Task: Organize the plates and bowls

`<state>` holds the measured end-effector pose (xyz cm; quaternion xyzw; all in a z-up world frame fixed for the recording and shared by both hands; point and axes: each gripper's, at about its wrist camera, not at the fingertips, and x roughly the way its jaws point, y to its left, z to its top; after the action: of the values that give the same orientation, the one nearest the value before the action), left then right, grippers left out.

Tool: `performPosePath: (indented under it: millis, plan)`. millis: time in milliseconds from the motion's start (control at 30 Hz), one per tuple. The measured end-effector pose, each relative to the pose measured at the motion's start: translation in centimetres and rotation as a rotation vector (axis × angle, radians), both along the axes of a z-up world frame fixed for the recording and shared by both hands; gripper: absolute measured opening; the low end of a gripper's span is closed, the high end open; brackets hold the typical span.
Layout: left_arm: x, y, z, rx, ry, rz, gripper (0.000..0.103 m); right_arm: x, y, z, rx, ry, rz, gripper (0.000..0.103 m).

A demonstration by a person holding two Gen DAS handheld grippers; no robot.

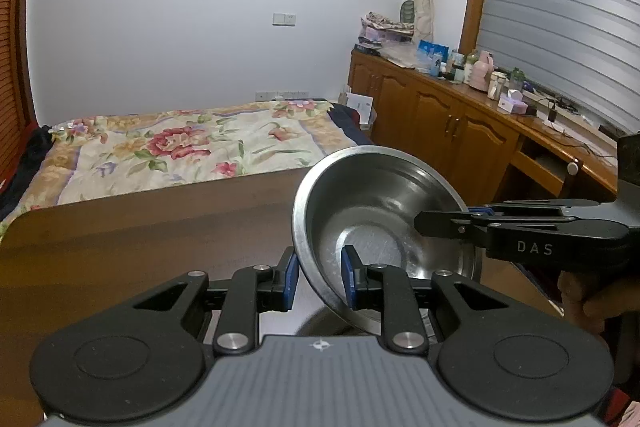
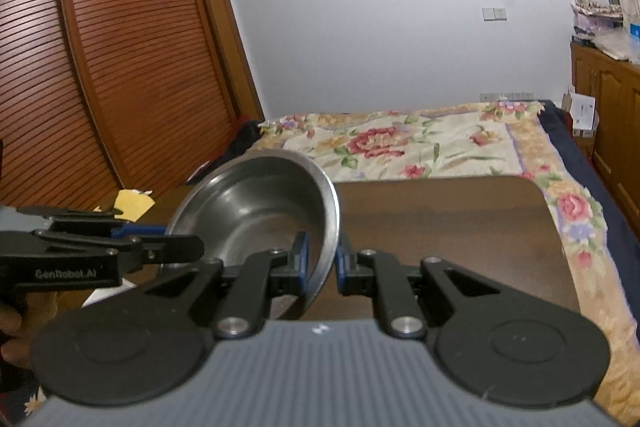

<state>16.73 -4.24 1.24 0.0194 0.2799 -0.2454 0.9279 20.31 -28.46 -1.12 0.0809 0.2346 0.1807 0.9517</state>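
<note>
A stainless steel bowl [image 1: 376, 211] is held tilted above a dark brown wooden table [image 1: 160, 227]. My left gripper [image 1: 318, 277] straddles the bowl's near left rim, one blue pad inside and one outside. My right gripper [image 1: 444, 221] comes in from the right and pinches the bowl's right rim. In the right wrist view the same bowl [image 2: 260, 203] sits left of centre, my right gripper [image 2: 322, 265] is shut on its right rim, and my left gripper [image 2: 176, 239] holds its left rim.
A bed with a floral quilt [image 1: 180, 147] lies beyond the table's far edge. A wooden sideboard [image 1: 460, 115] cluttered with bottles and boxes runs along the right wall. A slatted wooden wardrobe [image 2: 100, 47] stands on the left. The table [image 2: 440, 219] extends right of the bowl.
</note>
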Motion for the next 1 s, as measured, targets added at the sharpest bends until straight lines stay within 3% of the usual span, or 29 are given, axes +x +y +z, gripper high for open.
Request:
performPosePath:
  millis: [200, 1000]
  plan:
    - [-2.5, 0.3, -0.3, 0.020, -0.037, -0.005, 0.024, -1.6, 0.2, -1.1, 0.026, 0.017, 0.017, 0.015]
    - [-5.2, 0.7, -4.1, 0.095, -0.010, -0.007, 0.024, -5.0, 0.7, -3.8, 0.039, 0.054, 0.043, 0.015]
